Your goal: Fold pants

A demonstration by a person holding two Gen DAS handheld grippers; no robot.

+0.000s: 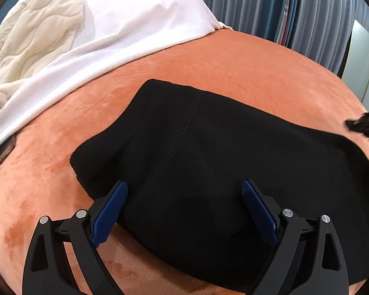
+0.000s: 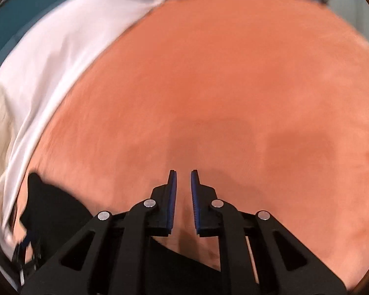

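The black pants point(image 1: 209, 147) lie folded into a compact dark slab on the orange blanket point(image 1: 233, 61), with a stitched seam running down the middle. My left gripper point(image 1: 183, 184) hovers over the near edge of the pants, jaws wide open, blue pads on either side of the cloth and not pressing on it. In the right wrist view my right gripper point(image 2: 183, 172) is over bare blanket point(image 2: 233, 86). Its pads are close together with a narrow gap and nothing between them. The pants point(image 2: 51, 209) show at the lower left of that blurred view and run under the gripper.
A white sheet point(image 1: 135, 19) and a cream quilt point(image 1: 32, 36) lie at the back left of the bed. Grey-blue curtains point(image 1: 283, 5) hang behind. A dark blurred object point(image 1: 366, 125) enters at the right edge.
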